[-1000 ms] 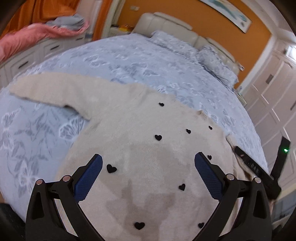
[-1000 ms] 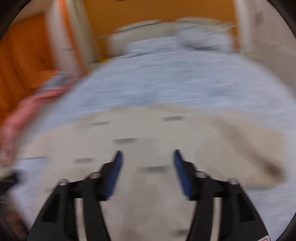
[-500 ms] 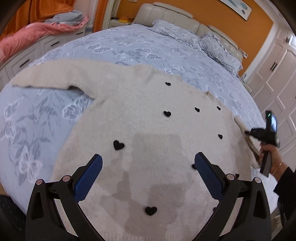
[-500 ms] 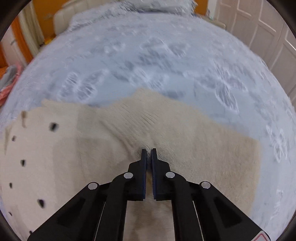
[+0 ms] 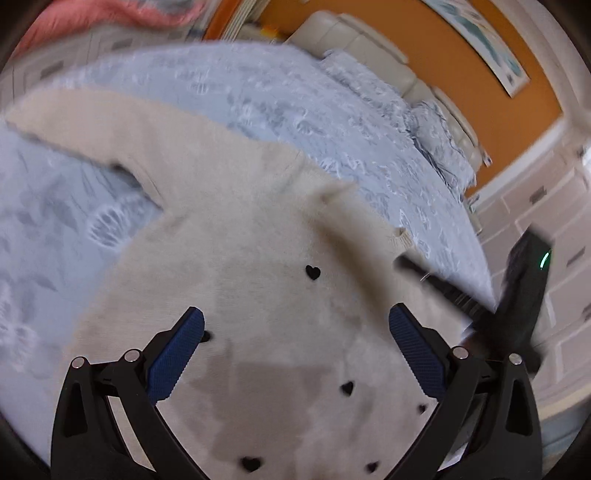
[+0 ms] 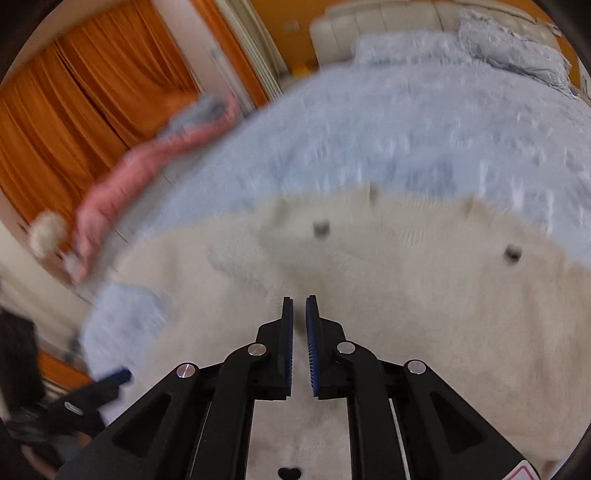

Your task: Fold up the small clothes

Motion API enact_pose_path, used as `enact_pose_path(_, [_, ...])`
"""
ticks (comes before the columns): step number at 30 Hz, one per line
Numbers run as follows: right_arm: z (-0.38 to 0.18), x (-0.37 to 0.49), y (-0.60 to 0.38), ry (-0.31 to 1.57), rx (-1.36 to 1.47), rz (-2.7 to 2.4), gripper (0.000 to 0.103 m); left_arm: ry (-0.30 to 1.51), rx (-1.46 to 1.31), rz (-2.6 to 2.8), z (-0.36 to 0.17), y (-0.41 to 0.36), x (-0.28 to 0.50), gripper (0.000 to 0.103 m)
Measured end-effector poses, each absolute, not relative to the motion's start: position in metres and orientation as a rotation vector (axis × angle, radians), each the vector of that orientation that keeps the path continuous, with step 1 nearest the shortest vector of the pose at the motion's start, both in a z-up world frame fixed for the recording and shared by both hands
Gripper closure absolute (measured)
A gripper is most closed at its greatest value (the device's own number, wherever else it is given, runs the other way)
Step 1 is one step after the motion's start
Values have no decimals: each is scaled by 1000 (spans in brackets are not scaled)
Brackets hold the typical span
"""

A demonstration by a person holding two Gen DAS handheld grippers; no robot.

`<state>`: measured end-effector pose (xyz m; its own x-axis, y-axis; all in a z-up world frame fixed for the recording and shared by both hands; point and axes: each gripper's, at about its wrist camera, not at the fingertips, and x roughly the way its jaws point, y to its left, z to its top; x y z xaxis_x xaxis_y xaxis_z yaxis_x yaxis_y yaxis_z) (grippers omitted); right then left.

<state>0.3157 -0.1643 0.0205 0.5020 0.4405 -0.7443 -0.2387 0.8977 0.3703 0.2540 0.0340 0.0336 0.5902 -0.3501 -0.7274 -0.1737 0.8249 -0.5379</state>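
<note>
While cream sweater [image 5: 258, 240] sprawls beneath both, left claw [image 5: 295, 332] gapes empty — right claw [image 6: 299, 325] opening, pinching sleeve

Both grippers, left [image 5: 295, 354] and right [image 6: 299, 347], show black linkage arms, silver rivets, and ribbed blue pads [image 6: 313, 354] at the fingertips.

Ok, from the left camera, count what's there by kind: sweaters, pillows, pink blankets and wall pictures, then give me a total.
Sweater: 1
Pillows: 2
Pink blanket: 1
Wall picture: 1
Total: 5
</note>
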Motion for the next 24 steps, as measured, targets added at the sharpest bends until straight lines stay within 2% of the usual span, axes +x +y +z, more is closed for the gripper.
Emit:
enact_pose_path(2, [17, 303, -170, 946, 275, 375, 92, 984, -664, -107, 22, 36, 271, 5])
enact_pose_path(4, [22, 273, -201, 904, 383, 325, 82, 1003, -682, -100, 12, 37, 287, 5])
enact_pose_path(6, [21, 243, -238, 875, 441, 223, 55, 1034, -710, -109, 0, 36, 305, 5])
enact_pose_path(9, [6, 205, -291, 887, 544, 80, 55, 1092, -840, -147, -19, 27, 332, 5])
enact_pose_path(13, [-26, 195, -340, 932, 758, -24, 54, 1122, -931, -102, -37, 13, 357, 6])
enact_pose_path(14, [-31, 195, -346, 934, 777, -30, 52, 1123, -923, -76, -37, 9, 360, 11])
enact_pose_path(16, [-41, 201, -356, 928, 822, -47, 49, 1115, -845, -57, -28, 0, 369, 42])
enact_pose_path(17, [-44, 206, -360, 917, 849, -53, 49, 1119, -808, -105, -25, -4, 376, 77])
enact_pose_path(18, [-46, 212, -365, 907, 871, -64, 50, 1121, -802, -172, -21, -7, 382, 95])
enact_pose_path(19, [-46, 217, -367, 893, 885, -69, 53, 1106, -782, -198, -13, -6, 386, 95])
enact_pose_path(20, [-42, 223, -368, 878, 886, -68, 70, 1066, -743, -194, 0, -4, 387, 95])
enact_pose_path(21, [-33, 230, -367, 872, 860, -69, 92, 1023, -713, -203, 14, -1, 388, 96])
enact_pose_path(24, [10, 232, -354, 755, 768, -8, 94, 890, -701, -231, 54, 17, 384, 96])
